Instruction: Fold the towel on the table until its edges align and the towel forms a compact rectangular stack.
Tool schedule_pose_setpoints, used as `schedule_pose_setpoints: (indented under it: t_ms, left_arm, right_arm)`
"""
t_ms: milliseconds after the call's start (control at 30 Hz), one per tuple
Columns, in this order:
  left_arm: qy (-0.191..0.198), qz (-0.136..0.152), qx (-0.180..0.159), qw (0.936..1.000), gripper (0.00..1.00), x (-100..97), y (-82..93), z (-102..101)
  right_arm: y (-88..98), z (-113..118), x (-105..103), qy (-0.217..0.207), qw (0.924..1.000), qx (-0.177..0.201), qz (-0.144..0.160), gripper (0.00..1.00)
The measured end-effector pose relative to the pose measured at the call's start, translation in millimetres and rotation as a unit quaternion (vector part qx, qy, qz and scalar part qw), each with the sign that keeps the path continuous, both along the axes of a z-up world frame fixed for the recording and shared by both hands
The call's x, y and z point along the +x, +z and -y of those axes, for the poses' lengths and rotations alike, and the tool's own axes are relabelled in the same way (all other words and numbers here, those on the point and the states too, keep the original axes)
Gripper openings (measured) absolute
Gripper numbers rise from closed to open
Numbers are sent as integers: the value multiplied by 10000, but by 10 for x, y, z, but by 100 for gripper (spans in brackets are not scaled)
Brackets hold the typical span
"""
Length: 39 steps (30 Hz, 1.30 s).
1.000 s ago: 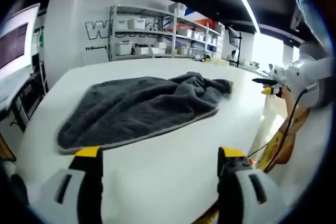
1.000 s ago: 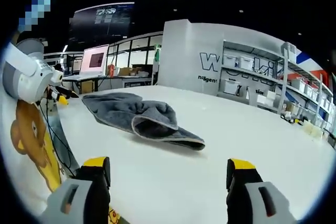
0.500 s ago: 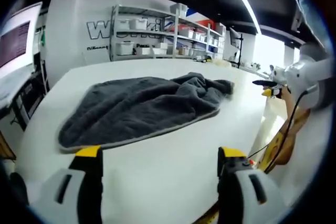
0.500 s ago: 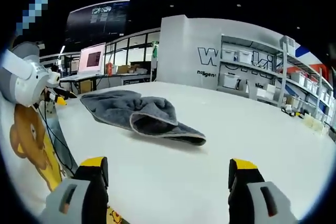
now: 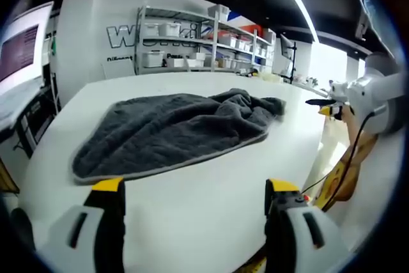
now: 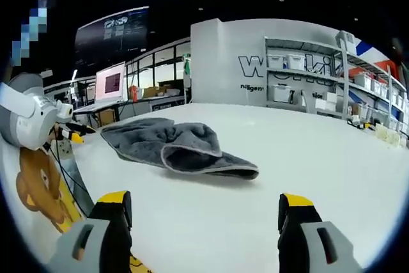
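Towel (image 5: 172, 129) lies crumpled on the white table (image 5: 204, 202), well ahead of both tools, not yet folded. In left gripper view one end is spread fairly flat w/ a pale hem showing along the near edge; far end is bunched up. In right gripper view the towel (image 6: 176, 148) shows a flap curled over on itself at the near end.

Left gripper (image 5: 192, 231): jaws wide apart, nothing between them, hovering above table short of the towel. Right gripper (image 6: 201, 238): same, jaws spread wide, empty. Right gripper (image 5: 345, 97) also shows at the right of left gripper view, off past the table edge; left gripper (image 6: 38, 116) likewise at the left of right gripper view.

Step in hand, as I judge it: reach in and flatten before any fold. To do it well: go for corners, not mid-cloth; pinch the hem low at the table so only one layer gets caught. Uncurl the flap and pull the bunched end out taut w/ both tools pulling apart. Only then lift two matching corners and lay them onto the opposite two, hems lined up. Keep the towel on the table, in sight.
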<state>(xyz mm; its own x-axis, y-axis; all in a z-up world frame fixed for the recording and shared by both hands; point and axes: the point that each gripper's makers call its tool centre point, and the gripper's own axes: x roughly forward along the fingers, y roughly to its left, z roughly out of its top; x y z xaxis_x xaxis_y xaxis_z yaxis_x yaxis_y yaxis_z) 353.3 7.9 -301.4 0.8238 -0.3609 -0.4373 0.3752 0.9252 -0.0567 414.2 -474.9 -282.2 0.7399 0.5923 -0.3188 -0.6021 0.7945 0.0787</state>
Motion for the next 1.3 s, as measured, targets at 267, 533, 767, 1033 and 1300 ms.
schedule_pose_setpoints:
  t_ms: [267,533,767,1033,1300]
  left_arm:
    - [-15,-7,-12,10000,95,4,-12,16]
    - [-48,4,-11,10000,95,13,-6,42]
    - [10,1,-32,10000,95,-8,-14,18]
    - [-2,-12,-27,10000,95,-3,-19,23]
    - [-23,-23,-43,10000,95,8,-27,29]
  right_arm:
    - [273,-218,73,371,9852,1651,-288,96]
    - [361,-532,162,708,9611,2581,-688,91]
    - [450,-597,338,551,9258,3582,-1077,83]
    - [222,-725,423,613,9263,3375,-1560,75]
    - [176,-735,608,443,9167,3528,-1823,60]
